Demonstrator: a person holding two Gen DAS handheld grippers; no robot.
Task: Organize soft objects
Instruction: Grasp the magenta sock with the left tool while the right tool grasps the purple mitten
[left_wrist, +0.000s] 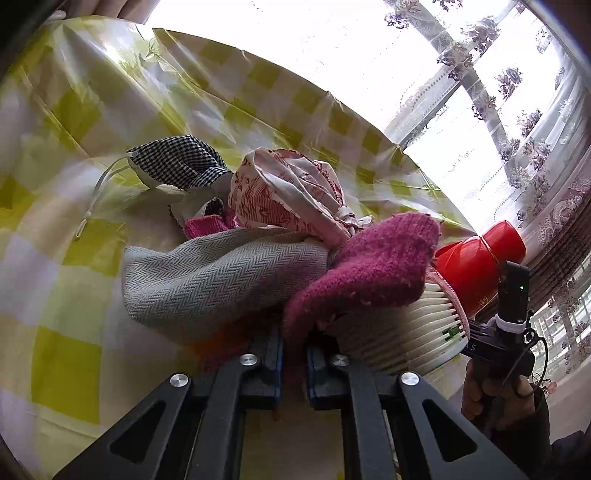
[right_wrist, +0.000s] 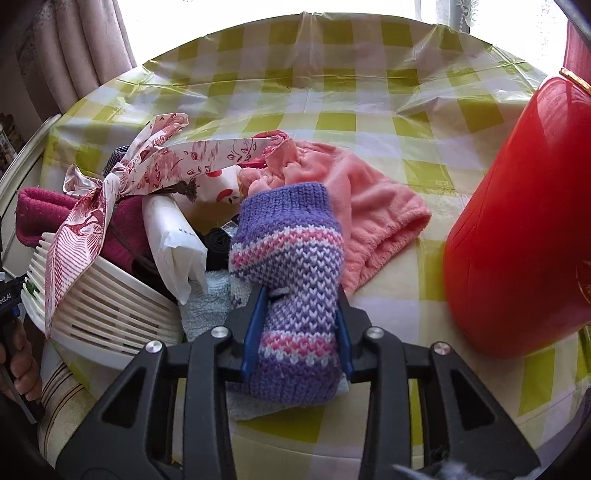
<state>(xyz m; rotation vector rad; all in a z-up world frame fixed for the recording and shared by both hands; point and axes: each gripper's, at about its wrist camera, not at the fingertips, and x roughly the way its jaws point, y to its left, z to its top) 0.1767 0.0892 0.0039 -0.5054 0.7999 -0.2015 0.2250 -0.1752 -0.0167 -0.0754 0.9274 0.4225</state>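
While both grippers work at a table under a yellow checked cloth (right_wrist: 332, 122), the soft things lie between them. On the left, the left gripper (left_wrist: 294, 363) is clenched on the edge of a magenta knitted piece (left_wrist: 369, 266), which drapes over the rim of a white slatted basket (left_wrist: 402, 332). Beside it in that view lie a grey herringbone cloth (left_wrist: 210, 277), a pink patterned scarf (left_wrist: 291, 195) and a black-and-white checked mask (left_wrist: 181, 162). Moving right, the basket is already heaped, with a white packet (right_wrist: 173, 240) leaning at its edge. Just beyond it, the right gripper (right_wrist: 299, 332) grasps a purple striped knitted sock (right_wrist: 291, 266) around its middle, above a pale blue towel (right_wrist: 207, 299). A pink fleece cloth (right_wrist: 369, 214) lies behind, and a red bottle (right_wrist: 517, 221) stands at far right. To do this step well, the sock should probably be carried over the basket rim and released only once it is above the pile, clear of the packet.
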